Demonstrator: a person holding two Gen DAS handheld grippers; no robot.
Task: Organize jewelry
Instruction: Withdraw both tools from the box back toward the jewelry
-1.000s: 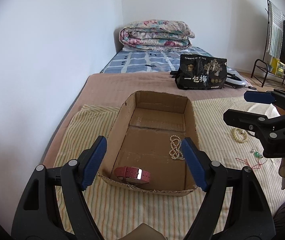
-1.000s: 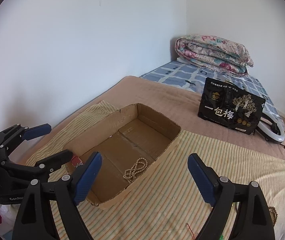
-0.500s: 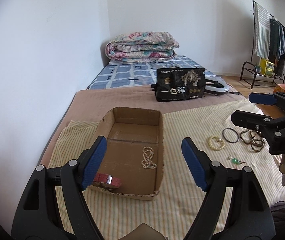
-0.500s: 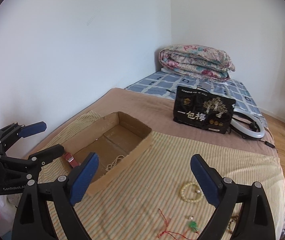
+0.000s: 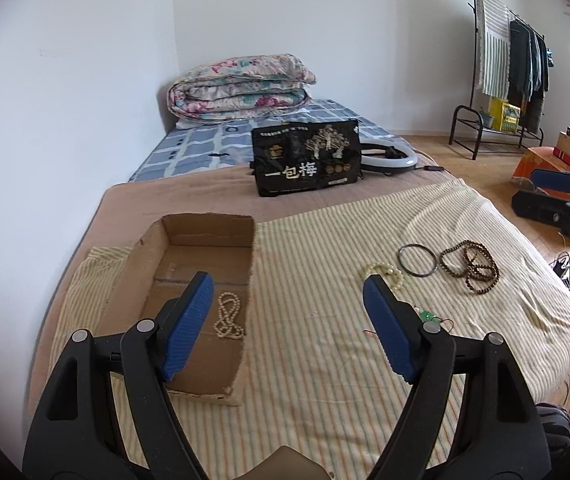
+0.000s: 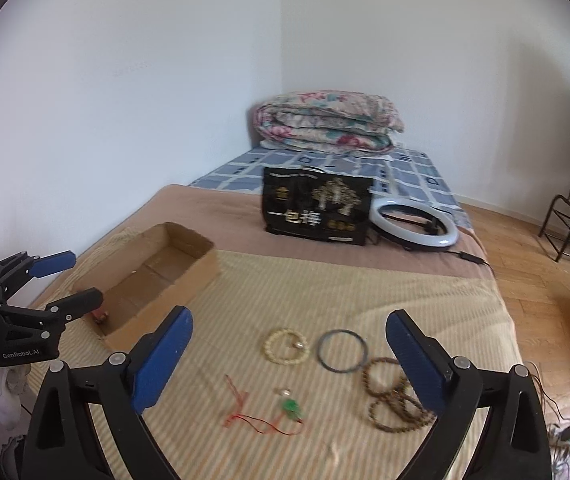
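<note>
A shallow cardboard box lies on the striped cloth at the left, with a pearl necklace inside. On the cloth to its right lie a cream bead bracelet, a dark bangle, brown prayer beads and a green pendant on red cord. My left gripper is open and empty above the box's right wall. My right gripper is open and empty above the loose jewelry.
A black printed bag and a white ring light sit on the brown blanket behind. A folded floral quilt lies at the bed's head. A clothes rack stands on the wooden floor at the right.
Both grippers have swung right and pulled back from the box, so the loose jewelry on the cloth came into view. Both stayed open and empty.
</note>
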